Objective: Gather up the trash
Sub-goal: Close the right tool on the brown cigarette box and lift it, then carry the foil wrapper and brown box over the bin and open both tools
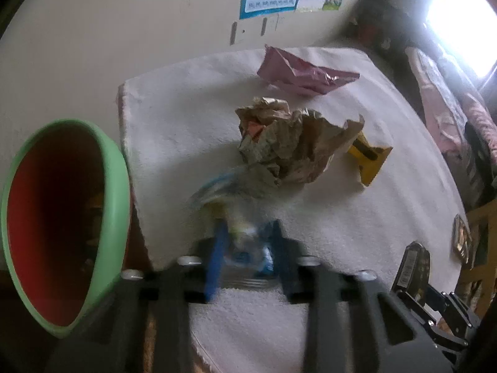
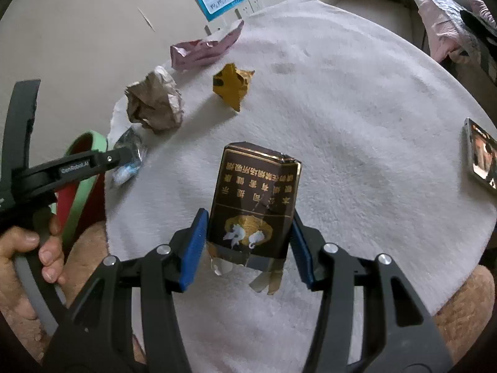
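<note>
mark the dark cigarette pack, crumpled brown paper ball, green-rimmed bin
dark cigarette pack (image 2: 253, 199), right wrist view, front face
crumpled brown paper ball (image 1: 279, 146), left wrist view, middle
green-rimmed bin (image 1: 116, 192), left wrist view, rim

Both fisheye wrist views look steeply down, close over the white towel-covered table (image 1: 341, 233). The crumpled brown paper ball (image 1: 279, 143) sits mid-frame in the left view, upper left (image 2: 155, 105) in the right.

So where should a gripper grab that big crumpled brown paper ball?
Probably from above, closing across the middle of the crumpled brown paper ball. It is lumpy all round, with no handle, and sits loose on the white cloth. The clear blue wrapper lies close on one side and the yellow wrapper stands apart, so a straight drop looks safest.
</note>
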The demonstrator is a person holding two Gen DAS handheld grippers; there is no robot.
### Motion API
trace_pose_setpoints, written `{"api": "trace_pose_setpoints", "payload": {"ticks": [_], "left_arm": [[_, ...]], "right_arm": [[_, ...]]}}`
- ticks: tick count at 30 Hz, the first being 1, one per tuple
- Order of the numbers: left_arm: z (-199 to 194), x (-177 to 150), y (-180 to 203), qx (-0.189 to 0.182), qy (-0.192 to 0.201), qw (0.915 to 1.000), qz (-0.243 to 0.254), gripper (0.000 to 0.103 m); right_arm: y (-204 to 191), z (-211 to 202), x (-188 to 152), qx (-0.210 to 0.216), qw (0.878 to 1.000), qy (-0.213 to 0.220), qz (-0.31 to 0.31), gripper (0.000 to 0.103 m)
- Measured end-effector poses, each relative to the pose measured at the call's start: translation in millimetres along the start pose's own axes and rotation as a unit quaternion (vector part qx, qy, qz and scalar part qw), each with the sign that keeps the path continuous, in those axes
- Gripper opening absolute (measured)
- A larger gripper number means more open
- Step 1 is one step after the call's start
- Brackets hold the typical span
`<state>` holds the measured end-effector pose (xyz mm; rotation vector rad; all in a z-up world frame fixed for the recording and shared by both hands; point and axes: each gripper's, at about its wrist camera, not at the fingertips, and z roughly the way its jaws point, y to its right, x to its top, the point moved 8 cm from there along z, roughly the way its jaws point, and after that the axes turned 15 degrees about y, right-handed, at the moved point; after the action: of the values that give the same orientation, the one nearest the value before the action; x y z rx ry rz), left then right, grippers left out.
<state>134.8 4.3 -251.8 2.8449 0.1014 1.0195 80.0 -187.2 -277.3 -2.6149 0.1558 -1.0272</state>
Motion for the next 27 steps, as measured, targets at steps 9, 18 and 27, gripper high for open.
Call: {"api": "trace_pose_setpoints", "payload": {"ticks": [9, 18, 27], "left_arm": [[-50.4, 8.8, -2.8, -0.024, 0.059, 0.9980, 0.003, 0.010], [-94.9, 16.0, -25.8, -0.009, 0.109, 0.9939, -0.010, 0.010], [-105.3, 16.0, -65.1, 0.018, 0.124, 0.9914, -0.036, 0.010]], "right_arm": [[-11.5, -13.6, 4.4, 0.009, 1.000, 0.005, 0.000, 0.050], [-31.0, -15.1, 0.1, 0.014, 1.000, -0.001, -0.025, 0.050], [-58.2, -12.8, 1.0, 0.023, 0.998, -0.004, -0.062, 0.050]]}}
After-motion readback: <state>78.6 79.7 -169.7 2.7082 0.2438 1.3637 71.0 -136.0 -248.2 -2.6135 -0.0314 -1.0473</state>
